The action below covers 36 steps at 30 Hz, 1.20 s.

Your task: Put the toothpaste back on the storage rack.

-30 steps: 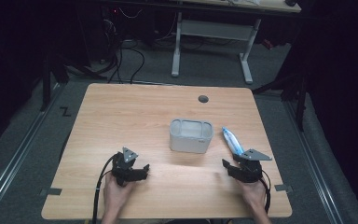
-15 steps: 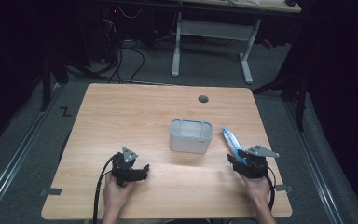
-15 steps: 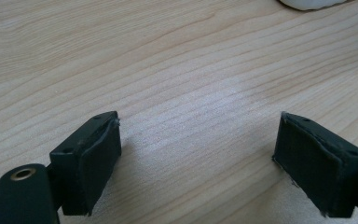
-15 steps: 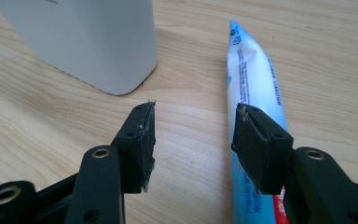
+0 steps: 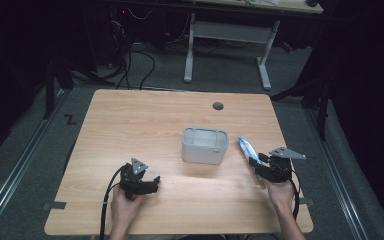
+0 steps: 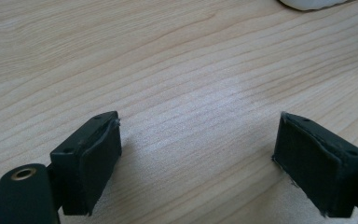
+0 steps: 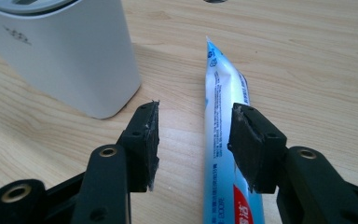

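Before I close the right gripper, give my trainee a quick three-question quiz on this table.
1. True or false: the right gripper is already clamped on the toothpaste tube.
2. Which thing stands between the two grippers on the wooden table? A) a mug B) a white rectangular container C) a book
3. Fill in: the left gripper has its jaws ____ over bare wood.

Key
1. False: the jaws stand open, and the tube lies flat on the table under the right-hand jaw in the right gripper view.
2. B
3. open
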Tool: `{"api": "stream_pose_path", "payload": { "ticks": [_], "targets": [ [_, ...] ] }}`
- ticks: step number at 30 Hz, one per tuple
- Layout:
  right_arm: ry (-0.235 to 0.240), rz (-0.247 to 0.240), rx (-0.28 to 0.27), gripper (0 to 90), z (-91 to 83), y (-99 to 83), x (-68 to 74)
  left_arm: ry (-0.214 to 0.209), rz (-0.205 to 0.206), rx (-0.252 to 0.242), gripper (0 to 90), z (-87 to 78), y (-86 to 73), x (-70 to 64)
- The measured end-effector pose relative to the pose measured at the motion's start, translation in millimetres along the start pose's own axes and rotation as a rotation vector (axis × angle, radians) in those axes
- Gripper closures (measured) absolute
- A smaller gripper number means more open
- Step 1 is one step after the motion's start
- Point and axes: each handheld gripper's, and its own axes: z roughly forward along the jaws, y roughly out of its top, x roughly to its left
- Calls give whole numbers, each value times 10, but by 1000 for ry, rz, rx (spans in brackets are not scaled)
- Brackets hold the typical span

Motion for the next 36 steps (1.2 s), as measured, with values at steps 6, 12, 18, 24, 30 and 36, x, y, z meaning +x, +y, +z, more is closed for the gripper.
{"api": "stream_pose_path", "payload": {
  "ticks": [6,12,18,24,30,36],
  "targets": [
    [-6,5,20,524,41,71,-72,0,0,0,152,0,0,0],
    [-19,0,57,523,148,149,-135,1,-2,-2,154,0,-1,0],
    [-40,-13,103,520,251,264,-208,2,-2,-3,156,0,-1,0],
    [-38,-8,139,508,333,310,-268,3,-3,-3,157,-1,-2,-1],
    [-23,-1,155,485,415,378,-308,4,-3,-3,159,-1,-2,-1],
    [-23,2,207,467,539,409,-336,7,-5,-4,163,0,-1,0]
  ]
}}
